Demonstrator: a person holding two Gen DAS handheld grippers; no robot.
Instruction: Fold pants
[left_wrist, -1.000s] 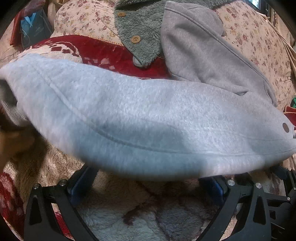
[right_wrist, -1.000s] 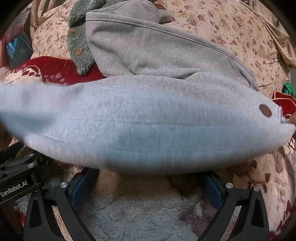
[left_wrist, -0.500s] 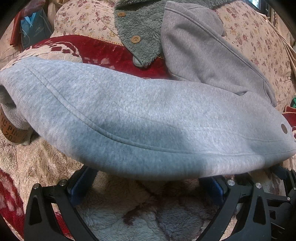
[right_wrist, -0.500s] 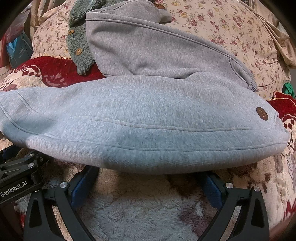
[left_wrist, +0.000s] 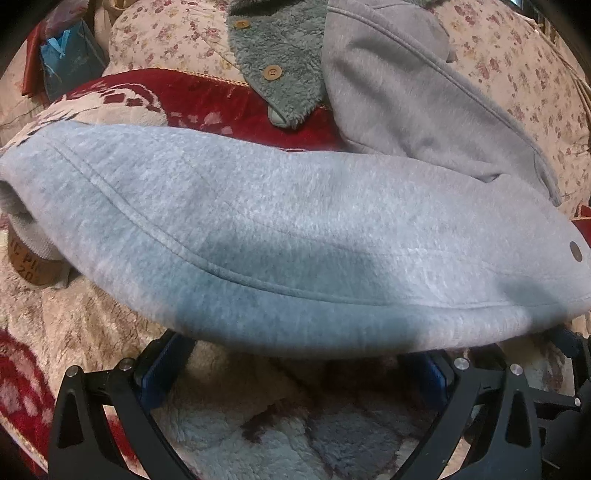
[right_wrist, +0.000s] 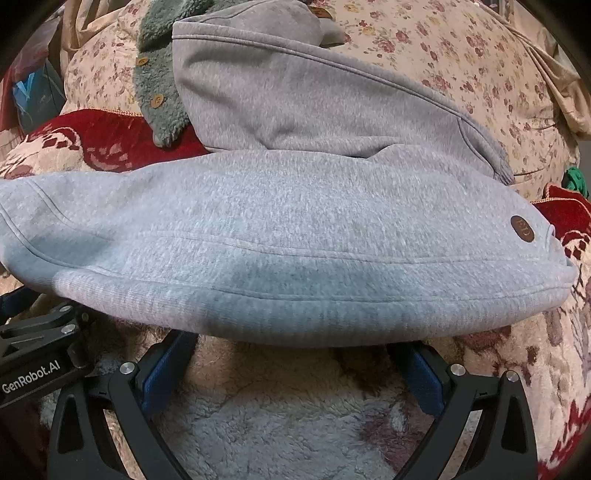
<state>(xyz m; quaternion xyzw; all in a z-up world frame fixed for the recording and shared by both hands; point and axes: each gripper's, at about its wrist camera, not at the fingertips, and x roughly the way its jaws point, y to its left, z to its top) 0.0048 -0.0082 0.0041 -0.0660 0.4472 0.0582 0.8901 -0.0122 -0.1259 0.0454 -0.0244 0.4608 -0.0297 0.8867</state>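
Observation:
Light grey fleece pants (left_wrist: 295, 240) lie folded across a plush blanket, with the ribbed waistband toward me and a round brown patch at the right end. They also fill the right wrist view (right_wrist: 280, 236). My left gripper (left_wrist: 295, 354) is open, its blue-padded fingers (left_wrist: 162, 365) spread wide with the tips hidden under the waistband edge. My right gripper (right_wrist: 291, 350) is likewise open, its fingers (right_wrist: 421, 373) at the waistband edge. Neither grips the cloth.
A second grey garment (right_wrist: 303, 88) and a green fleece piece with wooden buttons (left_wrist: 280, 66) lie behind the pants. A red and cream blanket (left_wrist: 207, 99) and floral bedding (right_wrist: 461, 55) surround them. The left gripper's body shows in the right wrist view (right_wrist: 33, 365).
The pants were blurred and moving a second ago; they have settled flat and still. A hand seen at the left edge has gone. Both grippers have stayed in place.

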